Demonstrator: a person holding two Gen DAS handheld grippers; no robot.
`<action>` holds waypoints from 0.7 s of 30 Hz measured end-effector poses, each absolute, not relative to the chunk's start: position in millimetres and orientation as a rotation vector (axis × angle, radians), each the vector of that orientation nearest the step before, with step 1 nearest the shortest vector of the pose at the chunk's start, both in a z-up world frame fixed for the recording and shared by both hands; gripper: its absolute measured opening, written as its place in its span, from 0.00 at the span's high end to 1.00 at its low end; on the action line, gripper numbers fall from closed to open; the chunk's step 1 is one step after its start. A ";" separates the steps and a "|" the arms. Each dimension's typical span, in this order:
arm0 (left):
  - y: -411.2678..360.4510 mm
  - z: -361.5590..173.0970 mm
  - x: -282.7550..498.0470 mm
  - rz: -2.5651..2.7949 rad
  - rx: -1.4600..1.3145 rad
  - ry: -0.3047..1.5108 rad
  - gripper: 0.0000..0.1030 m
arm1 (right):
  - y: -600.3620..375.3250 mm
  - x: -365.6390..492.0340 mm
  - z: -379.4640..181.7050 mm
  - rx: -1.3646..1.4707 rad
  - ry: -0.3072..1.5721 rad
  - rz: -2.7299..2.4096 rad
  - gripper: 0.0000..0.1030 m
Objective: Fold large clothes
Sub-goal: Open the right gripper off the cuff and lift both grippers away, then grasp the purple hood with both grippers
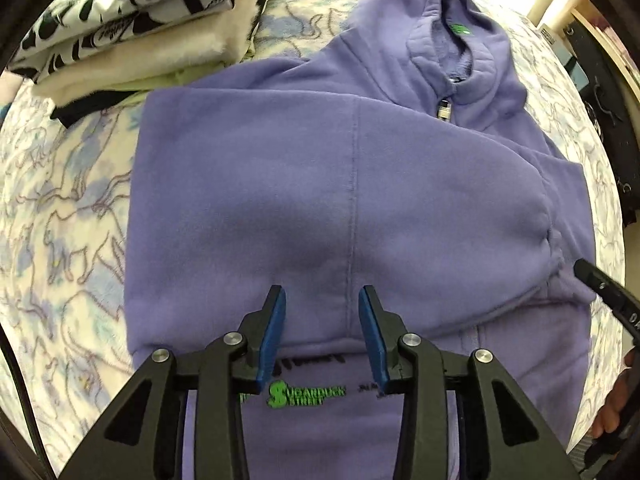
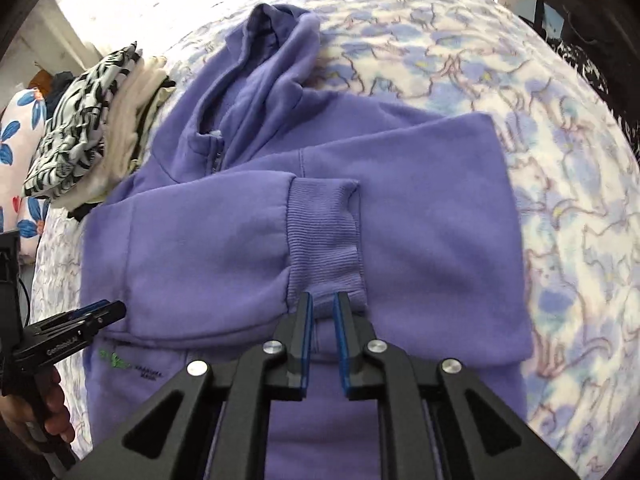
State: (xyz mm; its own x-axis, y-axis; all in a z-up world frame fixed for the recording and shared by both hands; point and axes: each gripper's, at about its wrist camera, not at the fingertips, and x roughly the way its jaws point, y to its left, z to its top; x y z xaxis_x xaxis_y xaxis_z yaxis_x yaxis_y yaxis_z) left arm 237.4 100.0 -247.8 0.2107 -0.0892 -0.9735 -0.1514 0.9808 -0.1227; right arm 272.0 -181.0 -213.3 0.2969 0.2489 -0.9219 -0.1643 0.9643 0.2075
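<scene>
Since your right hand-held gripper (image 2: 323,300) is narrowed empty just off the cuff (image 2: 326,236) and the left hand-held gripper (image 1: 322,294) gapes partway above the hoodie (image 1: 320,200) mid-bed (image 1: 60,200), dragging could undo the sleeves.

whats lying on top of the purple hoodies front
Both sleeves are folded across the purple hoodie, the ribbed cuff uppermost. Below them the green logo shows; the zipper is mostly covered.
</scene>
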 end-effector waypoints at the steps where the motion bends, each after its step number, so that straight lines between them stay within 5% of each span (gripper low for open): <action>1: 97.8 -243.2 236.0 0.044 -0.198 1.359 0.65 | -182.6 269.8 -209.4 0.086 1.242 0.282 0.88; 21: 61.0 -121.3 210.0 0.036 -0.157 1.305 0.56 | -210.4 244.7 -115.2 0.119 1.229 0.395 0.88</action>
State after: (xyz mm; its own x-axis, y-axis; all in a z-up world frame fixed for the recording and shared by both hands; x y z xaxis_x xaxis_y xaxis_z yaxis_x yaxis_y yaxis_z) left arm 210.0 61.0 -121.3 0.2637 -0.0619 -0.9626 -0.1148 0.9888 -0.0950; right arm 244.7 -210.4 -115.2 0.2767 0.3566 -0.8924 -0.2301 0.9262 0.2988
